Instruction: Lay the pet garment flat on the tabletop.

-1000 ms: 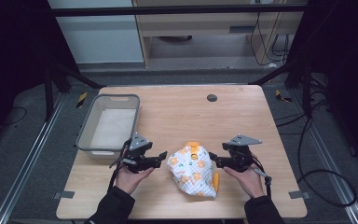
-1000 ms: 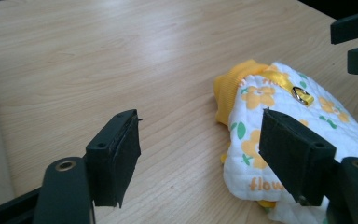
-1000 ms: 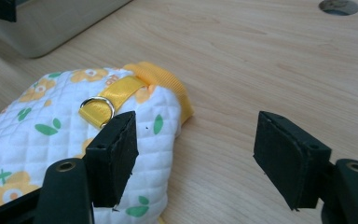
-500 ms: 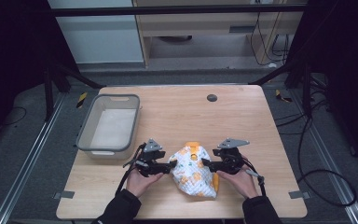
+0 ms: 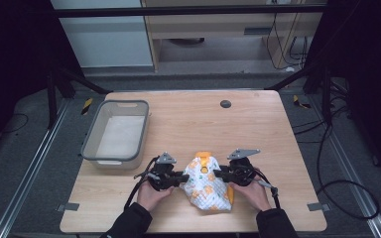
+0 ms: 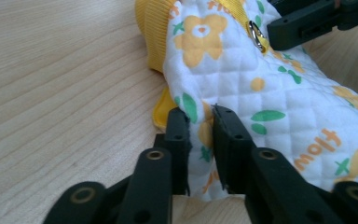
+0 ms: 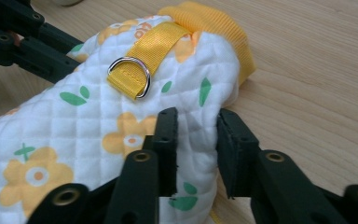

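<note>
A white quilted garment (image 5: 207, 184) with orange flowers, yellow ribbed trim and a yellow strap with a metal D-ring (image 7: 129, 77) lies on the wooden table (image 5: 188, 124) near its front edge. My left gripper (image 5: 181, 177) is at the garment's left side. In the left gripper view (image 6: 200, 126) its jaws are shut on a fold of the quilted cloth (image 6: 242, 79). My right gripper (image 5: 218, 173) is at the garment's right side. In the right gripper view (image 7: 196, 128) its jaws hold a thicker fold of the cloth (image 7: 74, 130), below the strap.
An empty grey plastic basin (image 5: 90, 148) stands at the table's left. A round dark grommet (image 5: 225, 103) sits near the far edge. The opposite gripper's black arm (image 6: 307, 23) reaches the garment's far side. Bare wood lies beyond and to the right.
Both grippers have moved inward from either side of the garment and shut on its edges. The garment has stayed in place.
</note>
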{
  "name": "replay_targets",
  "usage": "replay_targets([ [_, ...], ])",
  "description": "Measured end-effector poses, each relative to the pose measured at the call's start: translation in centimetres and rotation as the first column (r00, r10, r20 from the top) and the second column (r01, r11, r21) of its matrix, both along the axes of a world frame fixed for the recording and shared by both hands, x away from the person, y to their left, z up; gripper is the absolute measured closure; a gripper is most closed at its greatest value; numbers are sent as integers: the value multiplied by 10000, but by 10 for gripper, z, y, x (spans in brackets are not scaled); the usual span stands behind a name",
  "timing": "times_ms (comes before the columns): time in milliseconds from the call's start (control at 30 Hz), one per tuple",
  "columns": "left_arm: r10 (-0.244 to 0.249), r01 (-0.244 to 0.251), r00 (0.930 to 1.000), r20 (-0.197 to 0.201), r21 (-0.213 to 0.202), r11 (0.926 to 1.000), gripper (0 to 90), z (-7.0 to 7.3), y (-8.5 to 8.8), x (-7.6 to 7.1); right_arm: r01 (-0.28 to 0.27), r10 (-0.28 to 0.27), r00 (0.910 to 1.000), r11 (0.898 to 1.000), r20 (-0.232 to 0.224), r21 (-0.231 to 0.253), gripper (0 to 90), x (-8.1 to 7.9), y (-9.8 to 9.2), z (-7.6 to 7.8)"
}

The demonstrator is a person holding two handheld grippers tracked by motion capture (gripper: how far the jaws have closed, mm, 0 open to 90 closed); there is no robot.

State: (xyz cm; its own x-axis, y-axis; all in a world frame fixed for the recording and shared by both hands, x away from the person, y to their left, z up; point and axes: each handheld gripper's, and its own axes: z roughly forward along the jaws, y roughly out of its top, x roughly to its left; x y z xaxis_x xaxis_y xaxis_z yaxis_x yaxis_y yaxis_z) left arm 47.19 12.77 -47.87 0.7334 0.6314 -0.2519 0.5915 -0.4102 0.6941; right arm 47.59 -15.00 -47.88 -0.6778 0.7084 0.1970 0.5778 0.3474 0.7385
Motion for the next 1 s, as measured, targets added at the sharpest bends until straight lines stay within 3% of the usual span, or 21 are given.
replay_targets([
  [133, -107, 106, 9999, 58, 80, 9999, 833, 1, -1, -2, -80, 80, 10000, 9999, 11, -104, 869, -2, 2, 2],
  [333, -66, 73, 9990, 449, -156, 9999, 840, 15, 5, -9, -112, 107, 9997, 9997, 241, 215, 881, -7, -2, 11],
  [400, -75, 84, 9983, 571, -164, 9998, 841, 19, 6, -11, -152, 134, 9986, 9992, 503, 374, 882, -10, -5, 17],
  [600, -194, 290, 9868, 1608, -579, 9979, 841, 56, 11, -32, -108, -9, 9921, 9956, 1255, 927, 881, -24, -16, 40],
  [633, -194, 290, 9868, 1608, -579, 9979, 841, 56, 11, -32, -123, -25, 9898, 9947, 1426, 1026, 880, -27, -17, 45],
  [733, -266, 406, 9734, 2277, -570, 9975, 841, 80, 9, -46, -230, 17, 9841, 9928, 1777, 1175, 879, -35, -18, 59],
  [800, -255, 412, 9707, 2387, -608, 9973, 841, 84, 9, -48, -245, -2, 9807, 9920, 1958, 1238, 878, -39, -18, 66],
  [833, -231, 455, 9637, 2660, -785, 9959, 841, 97, 9, -51, -220, -112, 9731, 9897, 2299, 1412, 877, -42, -19, 78],
  [967, 29, 229, 9553, 2955, -837, 9962, 840, 110, 8, -42, 106, -552, 9632, 9857, 2629, 1679, 868, -37, -18, 91],
  [1000, 265, -54, 9492, 3136, -681, 9977, 838, 115, 5, -30, 476, -983, 9545, 9822, 2815, 1818, 861, -27, -16, 96],
])
